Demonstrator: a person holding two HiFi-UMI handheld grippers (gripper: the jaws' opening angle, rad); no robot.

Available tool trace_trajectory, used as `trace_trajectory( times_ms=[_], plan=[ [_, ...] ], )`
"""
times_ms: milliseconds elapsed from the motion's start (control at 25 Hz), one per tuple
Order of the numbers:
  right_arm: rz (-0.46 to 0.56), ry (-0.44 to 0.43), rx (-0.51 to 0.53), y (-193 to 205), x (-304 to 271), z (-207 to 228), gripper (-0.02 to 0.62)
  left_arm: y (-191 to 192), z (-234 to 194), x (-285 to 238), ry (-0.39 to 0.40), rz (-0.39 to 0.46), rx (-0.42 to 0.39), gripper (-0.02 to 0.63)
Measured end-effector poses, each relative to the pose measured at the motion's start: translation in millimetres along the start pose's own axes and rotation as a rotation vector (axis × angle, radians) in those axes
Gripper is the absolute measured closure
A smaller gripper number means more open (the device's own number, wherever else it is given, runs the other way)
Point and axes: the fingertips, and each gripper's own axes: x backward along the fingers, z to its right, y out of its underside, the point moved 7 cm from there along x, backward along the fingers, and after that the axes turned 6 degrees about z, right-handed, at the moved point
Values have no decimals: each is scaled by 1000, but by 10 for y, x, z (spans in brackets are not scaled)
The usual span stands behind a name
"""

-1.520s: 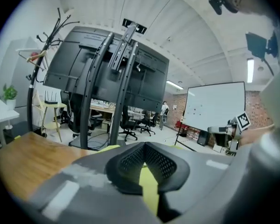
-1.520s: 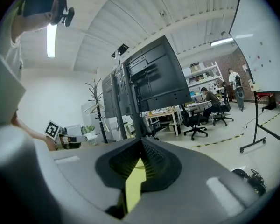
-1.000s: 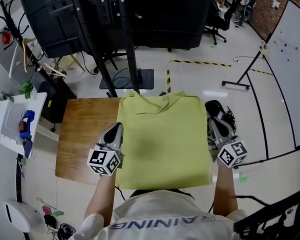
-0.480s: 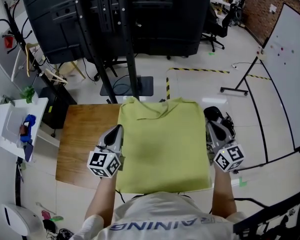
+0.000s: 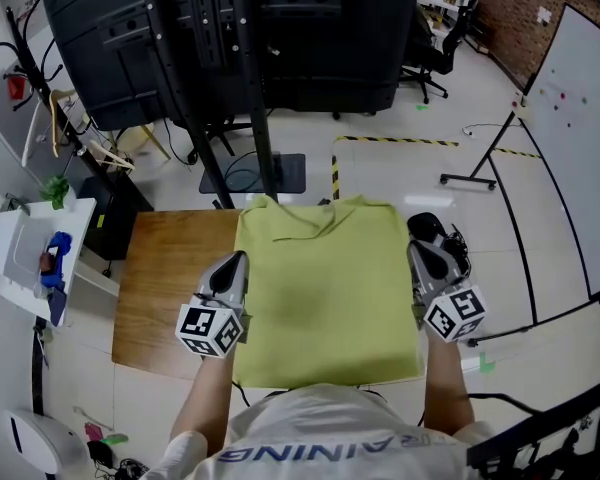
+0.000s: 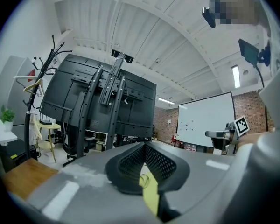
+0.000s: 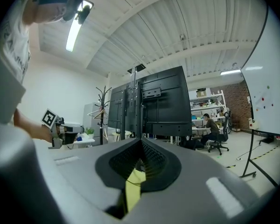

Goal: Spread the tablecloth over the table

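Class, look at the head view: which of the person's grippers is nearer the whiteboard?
Right. The right gripper grips the tablecloth edge facing the whiteboard; the left gripper grips the opposite edge, farther away.

Tablecloth (image 5: 325, 298): yellow-green cloth, matt, soft, mostly smooth w/ a few creases at far edge. Worktop (image 5: 165, 288): brown wood, visible grain, smooth, slight sheen. Left tongs (image 5: 234, 260) & right tongs (image 5: 420, 253): grey matt plastic shells; pads (image 6: 130, 166) black, dimpled mesh texture. Marker cubes (image 5: 209, 328): matt b/w print. Floor (image 5: 380, 168): pale, glossy, reflects light. Whiteboard (image 5: 580, 138): smooth glossy white. Screen stand (image 5: 265, 118): black metal, matt.
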Motion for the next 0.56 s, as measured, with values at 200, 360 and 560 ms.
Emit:
trace_trajectory(
  times_ms=[200, 360, 560],
  plan=[
    [-2, -7, -1, 8, -29, -12, 589, 0, -4, 7, -8, -6, 12, 600],
    [-8, -8, -3, 30, -31, -37, 589, 16, 1, 16, -2, -10, 10, 600],
    [-20, -10, -8, 52, -25, -66, 589, 31, 10, 29, 1, -18, 6, 600]
  ],
)
